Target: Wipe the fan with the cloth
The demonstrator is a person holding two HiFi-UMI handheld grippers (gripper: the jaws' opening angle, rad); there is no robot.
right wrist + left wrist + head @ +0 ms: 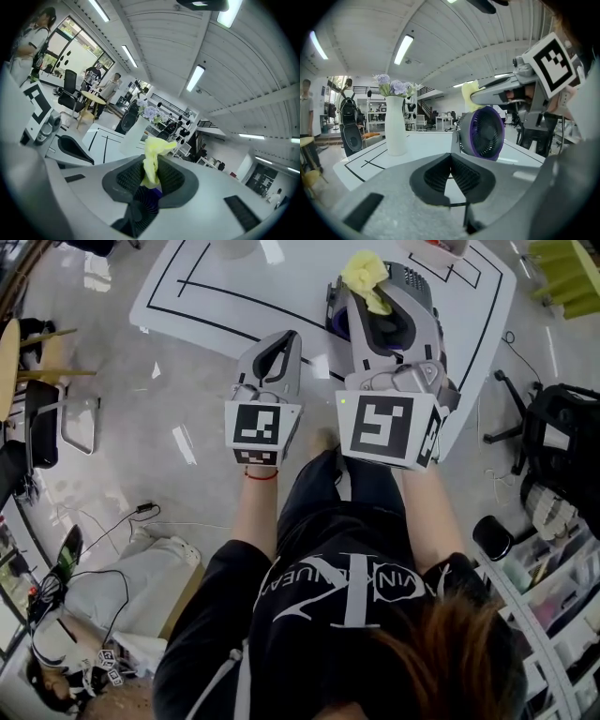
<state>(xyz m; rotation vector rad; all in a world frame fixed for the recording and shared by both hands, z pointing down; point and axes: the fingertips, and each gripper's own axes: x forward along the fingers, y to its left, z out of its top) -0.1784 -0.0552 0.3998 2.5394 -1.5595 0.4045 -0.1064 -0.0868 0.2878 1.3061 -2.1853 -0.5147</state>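
Note:
A small grey fan (483, 132) with a purple rim stands upright on the white table (234, 296). In the head view, most of the fan (339, 322) is hidden under my right gripper (375, 298). That gripper is shut on a yellow cloth (367, 277) and holds it over the top of the fan. In the right gripper view the cloth (152, 159) sticks up between the pads, with the fan's dark grille (145, 201) just below. My left gripper (284, 341) hovers at the table's near edge, left of the fan, shut and empty (451, 159).
A white vase (395, 124) with pale flowers stands on the table left of the fan. A black speaker (350, 129) stands beyond the table. A black office chair (562, 427) and shelves are on the right, and cables (103, 531) lie on the floor at the left.

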